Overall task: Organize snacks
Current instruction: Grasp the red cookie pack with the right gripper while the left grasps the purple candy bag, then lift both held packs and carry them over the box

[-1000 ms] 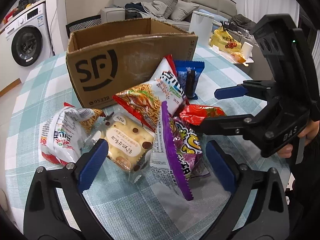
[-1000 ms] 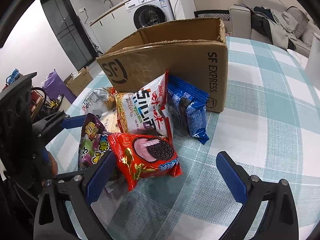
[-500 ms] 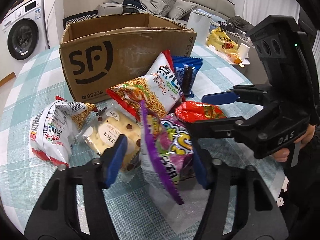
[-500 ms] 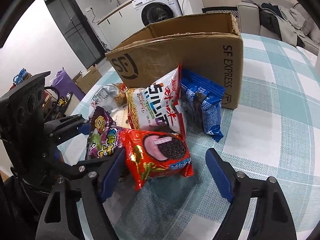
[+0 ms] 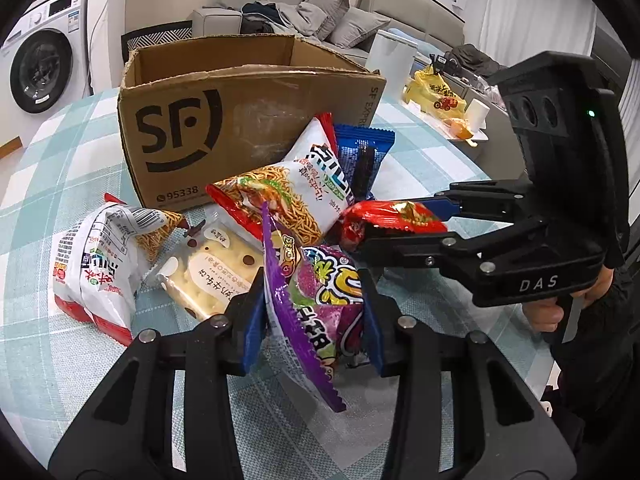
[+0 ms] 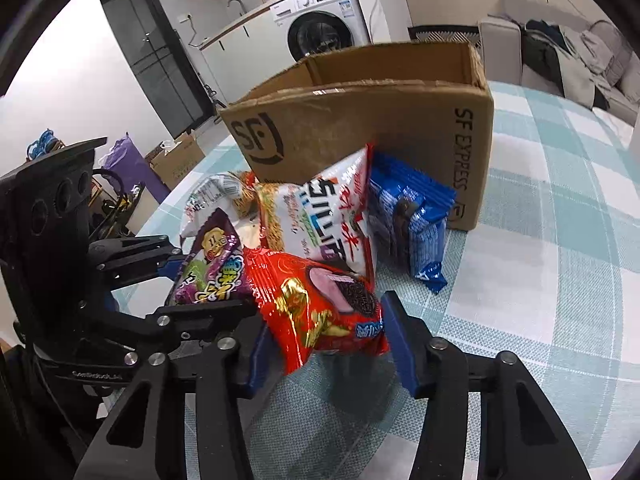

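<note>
Left wrist: hand-held gripper (image 5: 314, 332) around purple packet (image 5: 320, 296).

A washing machine (image 6: 326, 20) stands against the far wall beside a dark door (image 6: 160, 56). A grey sofa (image 5: 320, 12) carries cushions and clothes. A yellow bag (image 5: 434, 94) lies on the bench (image 6: 560, 240).

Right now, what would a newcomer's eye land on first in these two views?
Probably the two snacks being gripped: the left gripper is shut on the purple snack bag, and the right gripper is shut on the red cookie pack. Behind the snack pile stands the open cardboard box on the checked tablecloth.
</note>
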`<state>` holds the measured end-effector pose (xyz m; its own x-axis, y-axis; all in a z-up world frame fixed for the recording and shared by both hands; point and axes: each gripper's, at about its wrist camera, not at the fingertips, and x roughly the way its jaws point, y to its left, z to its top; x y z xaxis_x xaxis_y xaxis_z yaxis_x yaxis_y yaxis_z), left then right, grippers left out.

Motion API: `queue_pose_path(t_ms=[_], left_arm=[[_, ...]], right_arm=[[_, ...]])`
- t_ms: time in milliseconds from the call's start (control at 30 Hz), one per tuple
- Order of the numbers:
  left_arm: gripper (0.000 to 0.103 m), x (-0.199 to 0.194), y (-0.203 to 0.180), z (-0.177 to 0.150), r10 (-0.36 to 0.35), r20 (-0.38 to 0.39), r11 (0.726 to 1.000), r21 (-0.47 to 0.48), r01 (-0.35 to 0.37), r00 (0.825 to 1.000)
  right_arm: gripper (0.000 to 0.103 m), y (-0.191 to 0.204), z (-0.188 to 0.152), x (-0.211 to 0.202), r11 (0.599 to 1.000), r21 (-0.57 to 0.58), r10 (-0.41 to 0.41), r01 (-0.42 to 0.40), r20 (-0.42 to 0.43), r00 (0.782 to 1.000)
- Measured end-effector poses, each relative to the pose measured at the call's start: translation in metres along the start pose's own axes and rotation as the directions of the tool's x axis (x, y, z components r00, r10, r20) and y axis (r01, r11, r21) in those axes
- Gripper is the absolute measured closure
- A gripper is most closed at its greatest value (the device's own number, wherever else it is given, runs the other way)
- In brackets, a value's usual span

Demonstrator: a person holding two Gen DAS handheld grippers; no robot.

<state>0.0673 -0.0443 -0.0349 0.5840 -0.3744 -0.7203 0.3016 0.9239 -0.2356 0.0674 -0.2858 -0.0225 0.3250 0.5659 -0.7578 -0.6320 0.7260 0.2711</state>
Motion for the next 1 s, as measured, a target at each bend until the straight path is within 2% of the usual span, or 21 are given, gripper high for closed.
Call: queue_pose_path(t_ms=[1000], left_arm=[[0.065,-0.056,0.008,0.013,0.019,0.124,0.999,-0.033,-0.015,0.992]], right_arm=[[0.058,0.007,0.010,-0.051,0.999,-0.033,0.026,-0.021,0.169,0.985]])
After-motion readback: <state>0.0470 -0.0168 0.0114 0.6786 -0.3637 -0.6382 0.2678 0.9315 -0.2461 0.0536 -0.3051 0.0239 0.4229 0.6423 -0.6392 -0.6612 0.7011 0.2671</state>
